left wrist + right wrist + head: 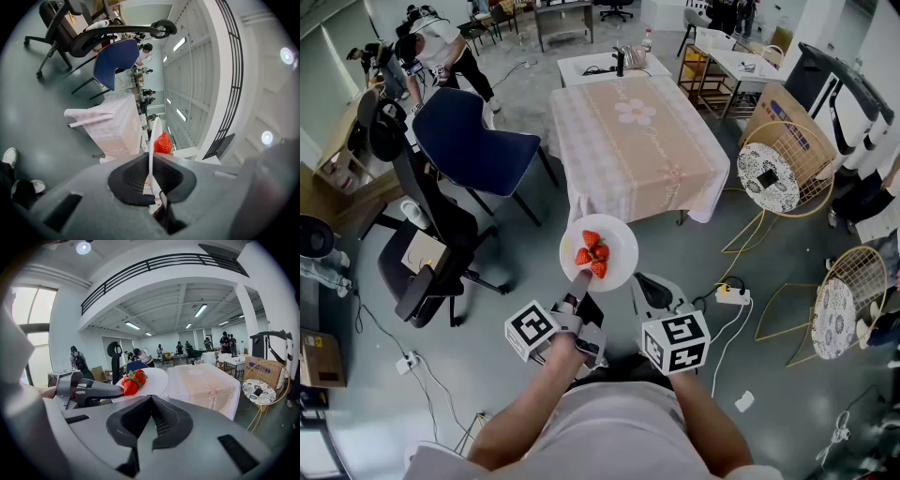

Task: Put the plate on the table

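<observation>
A white plate [614, 246] with three strawberries [592, 253] on it hangs in the air just short of the near end of the table [637, 141], which wears a pink checked cloth. My left gripper [581, 279] is shut on the plate's near rim. In the left gripper view the plate [153, 136] stands edge-on between the pads, the strawberries [162, 144] to its right. My right gripper [654, 289] hovers beside the plate at the right, shut with nothing in it. The right gripper view shows its jaws together [149, 400], the plate [154, 379] and the table [204, 383] ahead.
A blue chair [473, 141] and a black office chair [431, 248] stand left of the table. Two round wire stands [778, 173] [844, 300] and a power strip [732, 295] with cables lie to the right. People work at the back left [441, 47].
</observation>
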